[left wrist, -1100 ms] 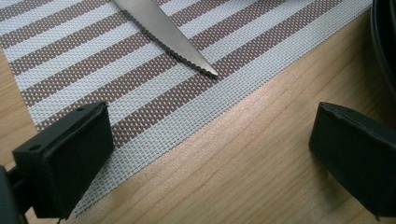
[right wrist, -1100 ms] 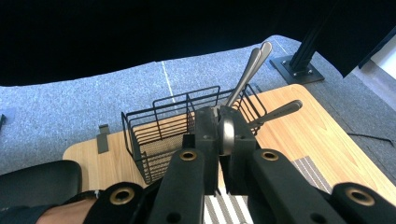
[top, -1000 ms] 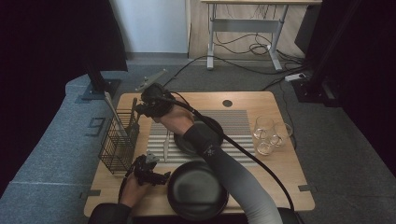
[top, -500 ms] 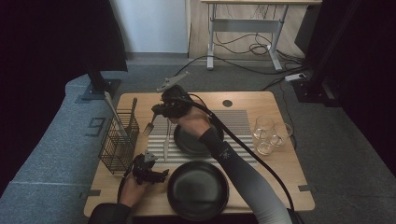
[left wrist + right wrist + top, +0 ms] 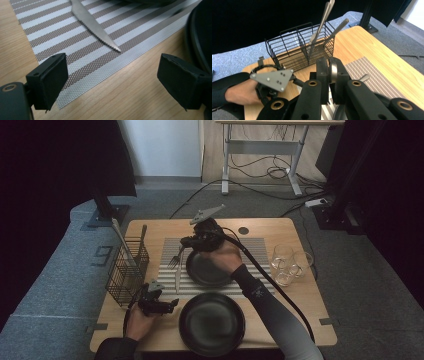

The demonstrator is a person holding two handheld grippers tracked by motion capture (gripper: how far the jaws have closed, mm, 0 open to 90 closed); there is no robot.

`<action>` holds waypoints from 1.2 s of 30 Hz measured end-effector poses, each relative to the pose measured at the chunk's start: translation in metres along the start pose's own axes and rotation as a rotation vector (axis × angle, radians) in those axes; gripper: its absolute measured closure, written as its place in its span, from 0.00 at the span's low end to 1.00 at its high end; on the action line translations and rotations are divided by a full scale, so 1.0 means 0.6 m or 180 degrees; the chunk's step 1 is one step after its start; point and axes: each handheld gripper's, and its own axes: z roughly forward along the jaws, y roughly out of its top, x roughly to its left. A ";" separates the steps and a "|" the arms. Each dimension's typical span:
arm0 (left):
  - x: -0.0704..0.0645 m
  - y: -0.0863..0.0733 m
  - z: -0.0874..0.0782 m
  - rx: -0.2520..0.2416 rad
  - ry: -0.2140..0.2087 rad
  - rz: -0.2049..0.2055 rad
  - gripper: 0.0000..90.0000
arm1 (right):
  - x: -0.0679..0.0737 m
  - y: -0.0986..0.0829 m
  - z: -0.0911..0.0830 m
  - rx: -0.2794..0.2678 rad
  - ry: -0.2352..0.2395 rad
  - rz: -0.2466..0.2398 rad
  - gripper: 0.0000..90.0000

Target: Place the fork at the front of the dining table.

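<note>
Right gripper: hovering above the striped placemat toward the desk's far edge, jaws pressed together on the handle of a fork; in the right gripper view the metal handle is sitting between the two jaws.
Fork: hanging from the right gripper, tines pointing down and toward the desk's left edge, above the placemat just beside the far black plate.
Left gripper: resting low near the desk's near-left corner, jaws spread wide with nothing between them.
Knife: lying flat on the placemat, serrated tip pointing toward the placemat's near edge, ahead of the left gripper's jaws.
Near black plate: sitting at the desk's near edge, just beside the left gripper.
Wire cutlery basket: standing along the desk's left edge, holding upright utensils.
Glasses: standing near the desk's right edge.
</note>
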 end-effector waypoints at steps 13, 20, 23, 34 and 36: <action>0.000 0.016 -0.020 -0.0202 -0.0028 0.0116 0.18 | -0.005 -0.064 -0.007 0.0066 0.0057 0.0051 0.95; -0.009 0.041 -0.028 -0.0320 -0.0114 0.0247 0.24 | -0.011 -0.096 -0.002 0.0085 0.0107 0.0109 0.95; -0.013 0.055 -0.028 -0.0330 -0.0136 0.0344 0.24 | -0.010 -0.104 0.001 0.0094 0.0140 0.0104 0.95; -0.024 0.084 -0.023 -0.0403 -0.0371 0.0462 0.45 | 0.005 -0.110 0.002 0.0081 0.0324 0.0035 0.95; -0.026 0.083 -0.022 -0.0392 -0.0390 0.0468 0.53 | 0.007 -0.108 0.000 0.0059 0.0362 0.0027 0.95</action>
